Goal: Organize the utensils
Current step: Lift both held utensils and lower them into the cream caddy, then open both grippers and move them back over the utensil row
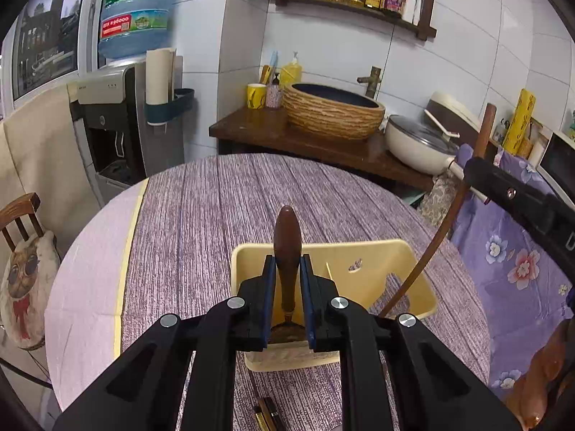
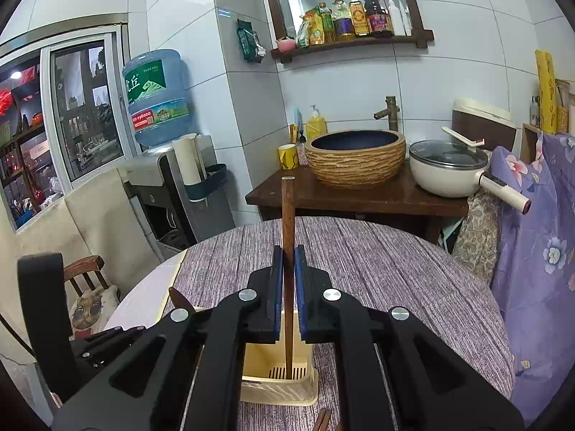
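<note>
Left gripper (image 1: 287, 273) pinches a rounded dark-wood spoon handle (image 1: 287, 240) over the cream slotted plastic utensil holder (image 1: 413, 280); right gripper (image 2: 288, 269) clamps a slim wooden stick (image 2: 287, 212), tip inside it.

Cream utensil holder (image 1: 381, 251) upright, two brown wooden utensils (image 1: 287, 251) inside

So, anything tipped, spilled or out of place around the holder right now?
Nothing spilled or tipped. The cream utensil holder stands upright on the table. The left gripper holds a wooden-handled utensil over it; the right gripper lowers a long wooden stick into it. A few utensils lie loose beside the holder.
</note>
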`<state>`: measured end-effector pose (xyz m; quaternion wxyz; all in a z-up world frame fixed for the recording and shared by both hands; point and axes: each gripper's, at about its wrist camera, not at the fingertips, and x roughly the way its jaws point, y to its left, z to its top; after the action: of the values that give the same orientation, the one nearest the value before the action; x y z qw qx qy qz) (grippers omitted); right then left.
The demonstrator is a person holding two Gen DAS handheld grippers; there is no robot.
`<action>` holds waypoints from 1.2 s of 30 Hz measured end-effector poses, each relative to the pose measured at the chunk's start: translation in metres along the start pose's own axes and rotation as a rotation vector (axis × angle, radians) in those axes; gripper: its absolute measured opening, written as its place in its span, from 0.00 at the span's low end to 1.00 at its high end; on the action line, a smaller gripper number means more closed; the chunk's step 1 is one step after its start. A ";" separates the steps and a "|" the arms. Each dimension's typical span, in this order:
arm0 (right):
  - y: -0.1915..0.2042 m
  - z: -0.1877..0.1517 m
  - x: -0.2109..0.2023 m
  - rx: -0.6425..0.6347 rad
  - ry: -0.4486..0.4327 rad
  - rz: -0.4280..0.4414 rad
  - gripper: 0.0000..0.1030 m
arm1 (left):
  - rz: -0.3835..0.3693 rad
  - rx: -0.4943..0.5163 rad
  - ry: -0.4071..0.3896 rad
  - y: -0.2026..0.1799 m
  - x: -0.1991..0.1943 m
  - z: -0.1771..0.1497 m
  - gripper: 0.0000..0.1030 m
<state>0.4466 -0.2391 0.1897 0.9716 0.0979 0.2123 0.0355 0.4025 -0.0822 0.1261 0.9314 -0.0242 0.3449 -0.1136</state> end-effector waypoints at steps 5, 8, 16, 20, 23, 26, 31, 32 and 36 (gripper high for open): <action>-0.004 -0.006 0.006 -0.001 0.018 -0.010 0.07 | 0.014 0.009 0.021 -0.001 0.009 -0.007 0.14; -0.006 -0.009 0.007 0.002 0.013 -0.020 0.07 | 0.022 0.028 0.011 -0.004 0.008 -0.009 0.14; -0.013 -0.007 -0.001 0.026 0.012 0.029 0.19 | -0.006 0.043 -0.059 -0.007 -0.023 -0.012 0.28; -0.017 -0.011 -0.022 0.030 -0.032 0.057 0.63 | -0.002 0.033 -0.141 -0.001 -0.054 -0.025 0.63; -0.014 -0.018 -0.039 -0.011 -0.045 0.036 0.65 | 0.008 0.007 -0.162 0.009 -0.069 -0.040 0.73; -0.013 -0.033 -0.057 -0.039 -0.042 0.019 0.70 | 0.019 -0.028 -0.151 0.022 -0.077 -0.058 0.83; -0.018 -0.060 -0.071 -0.040 0.024 -0.019 0.75 | 0.029 -0.055 -0.109 0.032 -0.080 -0.089 0.89; -0.020 -0.066 -0.072 -0.040 0.043 -0.022 0.75 | 0.034 -0.052 -0.100 0.033 -0.080 -0.095 0.89; -0.027 -0.099 -0.071 -0.054 0.134 -0.067 0.75 | 0.063 -0.044 -0.051 0.038 -0.075 -0.123 0.89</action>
<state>0.3412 -0.2564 0.1243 0.9582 0.0618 0.2788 0.0149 0.2751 -0.0244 0.0754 0.9423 -0.0368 0.3239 -0.0761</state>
